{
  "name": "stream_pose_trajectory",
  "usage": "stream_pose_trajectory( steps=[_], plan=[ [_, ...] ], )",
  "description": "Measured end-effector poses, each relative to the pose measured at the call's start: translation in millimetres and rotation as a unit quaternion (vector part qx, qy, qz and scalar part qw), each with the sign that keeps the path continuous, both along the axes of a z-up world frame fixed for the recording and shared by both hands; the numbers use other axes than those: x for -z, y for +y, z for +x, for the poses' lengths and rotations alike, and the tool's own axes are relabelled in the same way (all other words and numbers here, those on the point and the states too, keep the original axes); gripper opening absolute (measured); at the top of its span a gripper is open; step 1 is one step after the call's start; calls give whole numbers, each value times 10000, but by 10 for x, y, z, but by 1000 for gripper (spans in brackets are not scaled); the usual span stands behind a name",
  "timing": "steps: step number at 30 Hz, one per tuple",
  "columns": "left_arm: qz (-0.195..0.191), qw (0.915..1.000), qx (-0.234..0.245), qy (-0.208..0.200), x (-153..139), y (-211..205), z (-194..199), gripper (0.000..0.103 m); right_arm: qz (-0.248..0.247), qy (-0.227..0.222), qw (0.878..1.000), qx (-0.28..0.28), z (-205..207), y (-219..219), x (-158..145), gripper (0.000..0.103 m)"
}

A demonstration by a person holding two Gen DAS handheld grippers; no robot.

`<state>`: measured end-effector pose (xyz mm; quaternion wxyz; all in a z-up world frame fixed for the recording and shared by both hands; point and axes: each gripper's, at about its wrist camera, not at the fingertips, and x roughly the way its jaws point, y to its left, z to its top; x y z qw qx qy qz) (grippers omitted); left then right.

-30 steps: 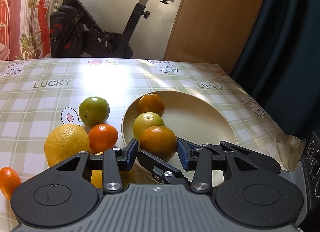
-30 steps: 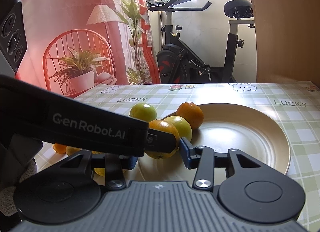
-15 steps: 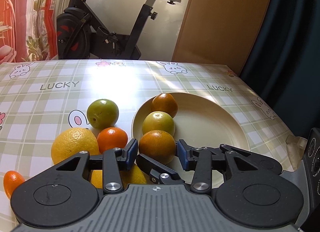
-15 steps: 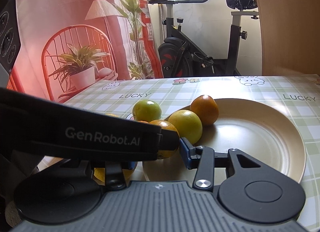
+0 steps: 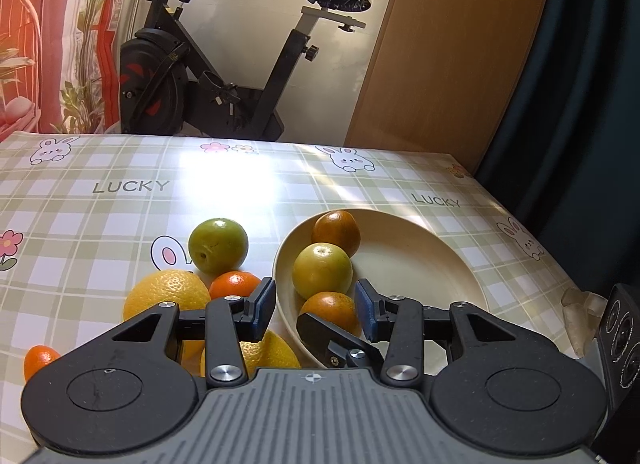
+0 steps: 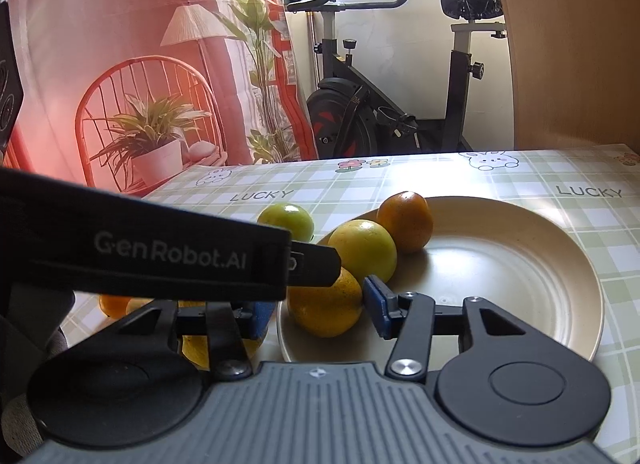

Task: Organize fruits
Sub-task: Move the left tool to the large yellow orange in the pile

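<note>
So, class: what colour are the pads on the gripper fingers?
Blue, on black fingers. The left gripper pads show best in the left wrist view.

Three fruits in a row along the left inner rim of the beige plate [image 5: 420, 260]: dark orange [image 5: 336, 232] farthest, yellow-green fruit [image 5: 322, 271] touching it, nearest orange [image 5: 330, 310] at the front. On the table left of the plate: green fruit [image 5: 218, 246], small orange [image 5: 234, 284], large yellow citrus [image 5: 166, 296], second yellow citrus [image 5: 272, 352], small tangerine [image 5: 38, 360].

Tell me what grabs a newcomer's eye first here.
The round beige plate on the green checked tablecloth, with three citrus fruits lined along its left side. Left of it, loose fruit led by a big yellow orange. Behind the table, a black exercise bike.
</note>
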<state>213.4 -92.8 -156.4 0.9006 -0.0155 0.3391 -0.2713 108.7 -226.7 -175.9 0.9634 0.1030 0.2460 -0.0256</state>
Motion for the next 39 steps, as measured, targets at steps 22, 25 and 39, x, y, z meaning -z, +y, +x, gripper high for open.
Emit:
stream_pose_trajectory(
  steps=[22,25,39],
  plan=[
    [-530,9938,-931,294,-118,1070,-135,45,-86,-516,9983,-272,-299,178,-74,52],
    [-530,9945,-842,316,-88,1053,-169,45,-186,-506,9975,-454,-316,286,-73,52],
    [-487,9962,-481,544,64,785,-145,51,-550,-89,9943,-909,-128,500,9,56]
  ],
)
